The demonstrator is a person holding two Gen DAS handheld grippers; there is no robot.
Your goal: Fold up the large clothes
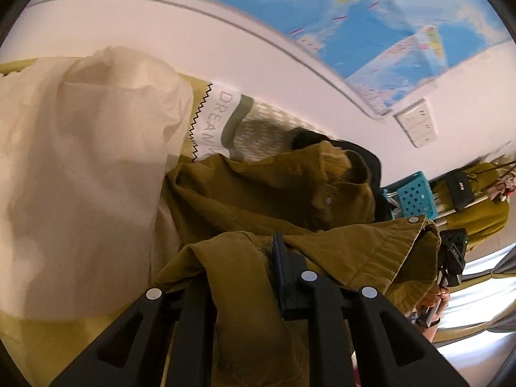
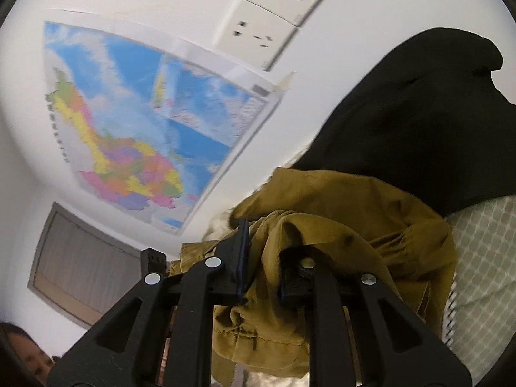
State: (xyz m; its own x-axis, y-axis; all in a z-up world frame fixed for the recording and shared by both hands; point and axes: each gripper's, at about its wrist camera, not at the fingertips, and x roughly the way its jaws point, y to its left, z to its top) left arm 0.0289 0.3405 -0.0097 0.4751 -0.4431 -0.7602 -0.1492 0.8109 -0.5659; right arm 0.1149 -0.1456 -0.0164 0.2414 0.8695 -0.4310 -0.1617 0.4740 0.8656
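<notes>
Both tools are clamped on a mustard corduroy jacket (image 1: 258, 193): the left tool (image 1: 245, 277) and right tool (image 2: 261, 258) lift bunched fabric above the bed (image 1: 48, 348), probably to spread it for folding.

The left black two-finger gripper (image 1: 245, 277) points steeply downward, its jaws pinched on a fold of the mustard-brown corduroy jacket (image 1: 258, 190). The right black two-finger gripper (image 2: 261, 258) tilts less steeply, its jaws likewise clamped on a bunched wad of that same cloth.
</notes>
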